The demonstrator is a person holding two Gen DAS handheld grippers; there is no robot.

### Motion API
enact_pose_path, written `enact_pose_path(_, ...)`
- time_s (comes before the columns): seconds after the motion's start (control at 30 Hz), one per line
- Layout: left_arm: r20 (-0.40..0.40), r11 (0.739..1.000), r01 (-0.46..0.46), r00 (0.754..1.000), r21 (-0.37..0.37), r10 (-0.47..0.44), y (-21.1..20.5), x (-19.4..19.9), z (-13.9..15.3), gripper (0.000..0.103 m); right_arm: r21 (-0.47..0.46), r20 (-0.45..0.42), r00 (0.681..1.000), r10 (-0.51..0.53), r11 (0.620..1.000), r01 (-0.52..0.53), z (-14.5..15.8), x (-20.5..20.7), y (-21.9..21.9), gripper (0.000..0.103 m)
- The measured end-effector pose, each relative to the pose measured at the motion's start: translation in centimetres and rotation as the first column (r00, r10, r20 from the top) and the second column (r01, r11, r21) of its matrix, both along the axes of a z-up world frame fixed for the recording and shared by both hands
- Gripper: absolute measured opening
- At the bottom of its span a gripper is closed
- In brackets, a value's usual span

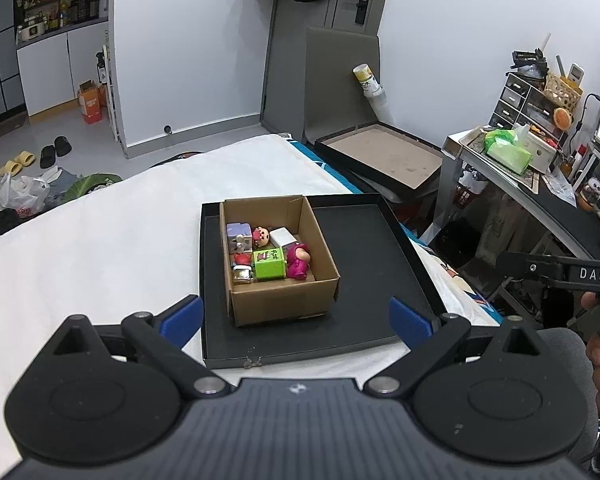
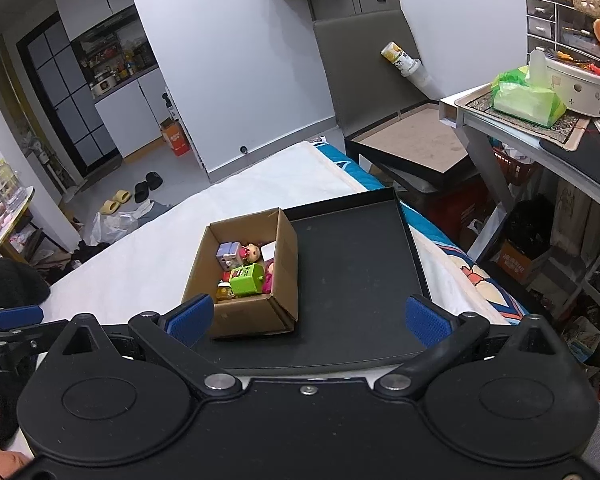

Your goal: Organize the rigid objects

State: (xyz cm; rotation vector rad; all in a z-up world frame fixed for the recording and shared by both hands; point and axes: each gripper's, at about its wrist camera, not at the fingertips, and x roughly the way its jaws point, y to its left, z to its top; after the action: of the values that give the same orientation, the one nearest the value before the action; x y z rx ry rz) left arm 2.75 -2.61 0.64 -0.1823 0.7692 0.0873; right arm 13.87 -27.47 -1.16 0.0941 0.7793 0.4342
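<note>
The left gripper (image 1: 296, 320) hovers with its blue pads spread wide, holding nothing. Ahead, an open brown cardboard box (image 1: 278, 254) of small plastic toys (image 1: 269, 254) sits in the left part of a shallow black tray (image 1: 380, 264) on a white bed (image 1: 100, 240). The right gripper (image 2: 308, 320) is spread wide too, empty.

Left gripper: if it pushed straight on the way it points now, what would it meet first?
Most likely the cardboard box of toys on the black tray. The left gripper, jaws open and empty, points at the box's near wall, though depth is hard to judge.

Matt brown cardboard box (image 1: 278, 258) w/ glossy plastic toys (image 1: 269, 264), matt black tray (image 1: 372, 264).
</note>
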Motion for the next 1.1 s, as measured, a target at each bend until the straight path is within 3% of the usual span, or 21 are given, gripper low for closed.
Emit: enact_pose_path(1.1,-0.009,1.0,0.003,1.0,-0.007,-0.003,-0.12,0.27,-0.2,0.099,-0.001,0.009,1.0,0.008,1.0,-0.008,-0.03,-0.08,0.06,0.103)
